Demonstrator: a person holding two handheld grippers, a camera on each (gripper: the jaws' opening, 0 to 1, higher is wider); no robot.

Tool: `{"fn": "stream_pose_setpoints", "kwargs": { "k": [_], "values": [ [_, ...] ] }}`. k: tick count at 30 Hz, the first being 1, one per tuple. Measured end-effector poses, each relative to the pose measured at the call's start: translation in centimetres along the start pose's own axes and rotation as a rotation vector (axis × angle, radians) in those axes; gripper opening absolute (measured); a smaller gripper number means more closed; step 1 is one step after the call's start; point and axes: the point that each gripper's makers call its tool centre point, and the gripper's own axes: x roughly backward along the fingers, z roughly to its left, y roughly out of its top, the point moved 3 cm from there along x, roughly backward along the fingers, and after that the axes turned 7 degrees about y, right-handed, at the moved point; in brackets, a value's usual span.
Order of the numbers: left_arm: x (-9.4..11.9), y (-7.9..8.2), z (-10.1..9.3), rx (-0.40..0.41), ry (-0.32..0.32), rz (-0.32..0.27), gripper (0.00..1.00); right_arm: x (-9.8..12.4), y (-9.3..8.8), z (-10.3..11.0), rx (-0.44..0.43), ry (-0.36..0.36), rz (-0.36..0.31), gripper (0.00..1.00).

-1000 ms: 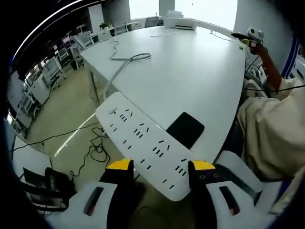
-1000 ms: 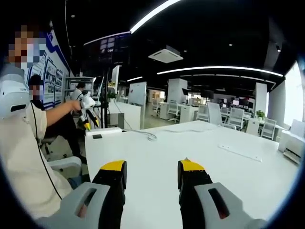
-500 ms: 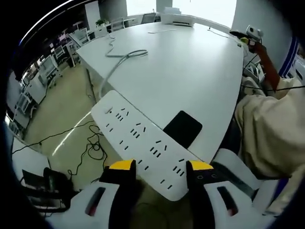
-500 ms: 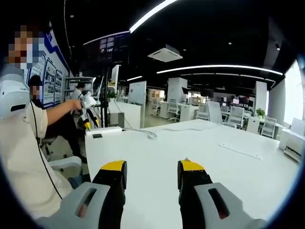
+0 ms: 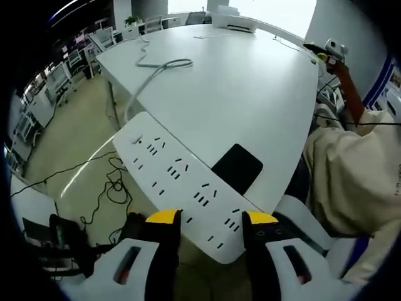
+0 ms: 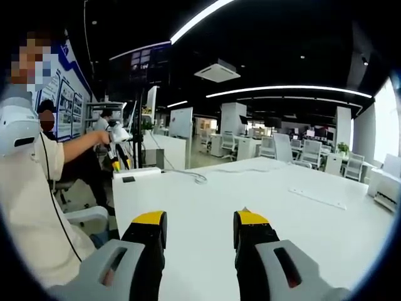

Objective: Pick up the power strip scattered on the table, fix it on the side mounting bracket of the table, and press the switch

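One long white plastic power strip (image 5: pixel 178 183) hangs past the white table (image 5: pixel 250 88) edge, its near end between the left gripper (image 5: pixel 205 217) jaws, apparently grasped. Step in hand: carrying it toward the side bracket; next calls for aligning it there. Right gripper (image 6: pixel 199 219) hovers released, holding nothing. No legible writing.
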Motion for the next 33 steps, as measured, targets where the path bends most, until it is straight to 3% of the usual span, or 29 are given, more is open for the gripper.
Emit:
{"fn": "stream_pose_setpoints", "kwargs": {
  "k": [14,33],
  "values": [
    [-0.11,0.19,-0.19,-0.006,0.007,0.081,0.44,-0.16,0.03,0.27,0.006,0.008,0.000,0.39],
    [-0.07,0.07,-0.05,0.000,0.011,0.086,0.43,-0.73,0.58,-0.11,-0.003,0.017,0.041,0.34]
  ]
}}
